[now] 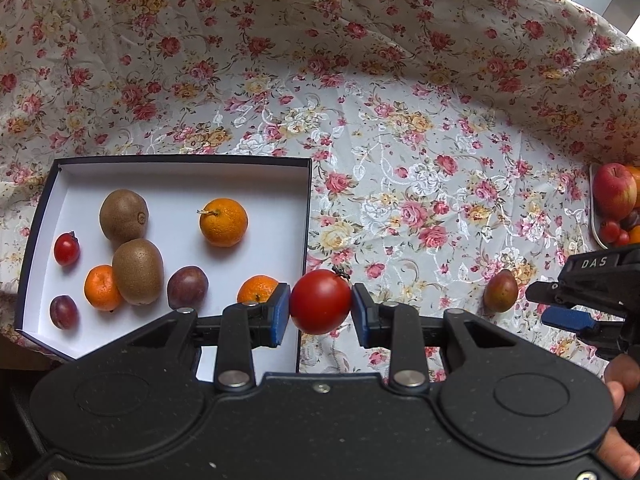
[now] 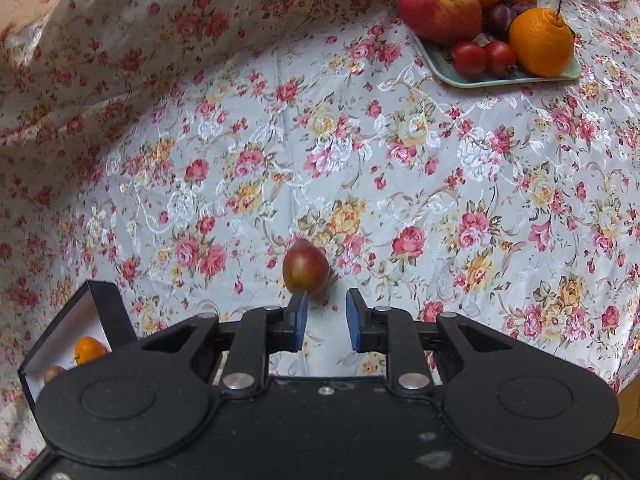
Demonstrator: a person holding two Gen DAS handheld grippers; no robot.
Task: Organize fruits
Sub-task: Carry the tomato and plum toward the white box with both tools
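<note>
My left gripper (image 1: 320,304) is shut on a round red tomato (image 1: 320,302), held above the right rim of a white-lined dark box (image 1: 308,216). The box holds two kiwis (image 1: 124,214), mandarins (image 1: 223,222), dark plums (image 1: 187,287) and a small tomato (image 1: 66,249). A small red-green pear-shaped fruit (image 2: 306,267) lies on the cloth just beyond my right gripper (image 2: 327,320), which is open with nothing between its blue pads (image 2: 301,320). That fruit (image 1: 501,291) and the right gripper (image 1: 546,306) also show at the right of the left wrist view.
A pale green tray (image 2: 508,78) at the far right carries an apple (image 2: 440,6), oranges (image 2: 540,42), plums and small tomatoes (image 2: 468,58). Floral cloth (image 2: 360,160) covers the table and rises as a backdrop. The box corner (image 2: 108,312) sits low left of the right gripper.
</note>
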